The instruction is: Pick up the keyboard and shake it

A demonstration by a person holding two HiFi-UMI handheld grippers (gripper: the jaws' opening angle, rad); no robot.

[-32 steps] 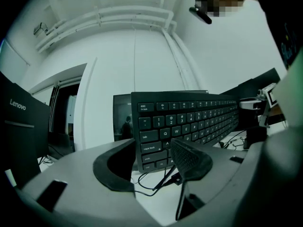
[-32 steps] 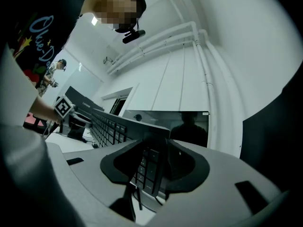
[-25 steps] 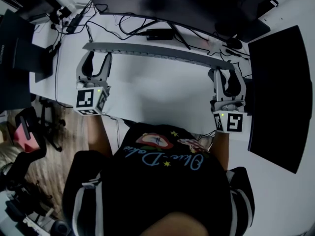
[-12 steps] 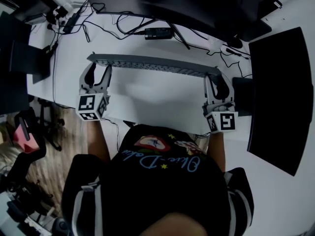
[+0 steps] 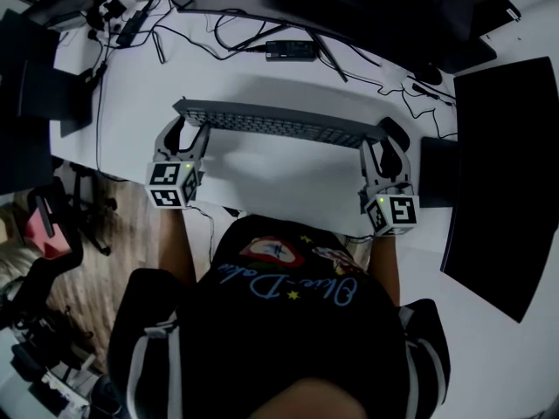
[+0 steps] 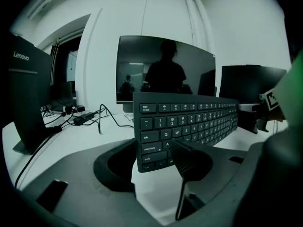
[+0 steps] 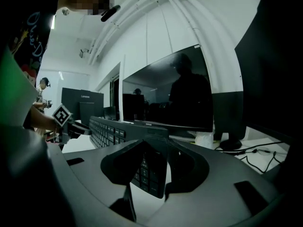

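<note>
Keyboard (image 5: 279,125) has shifted toward 6 o'clock. Jaws of left gripper (image 5: 182,132) and right gripper (image 5: 385,143) clamp its ends. Shaking judged underway.

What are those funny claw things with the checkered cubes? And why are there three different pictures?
Those are two grabbing tools, one in each of a person's hands. One picture comes from a camera on the person's head, looking down. The other two come from little cameras riding on each tool. The left gripper and the right gripper each pinch one end of a dark keyboard, tipped up with its keys toward the person. Underneath is a white desk with a big monitor and cables.
</note>
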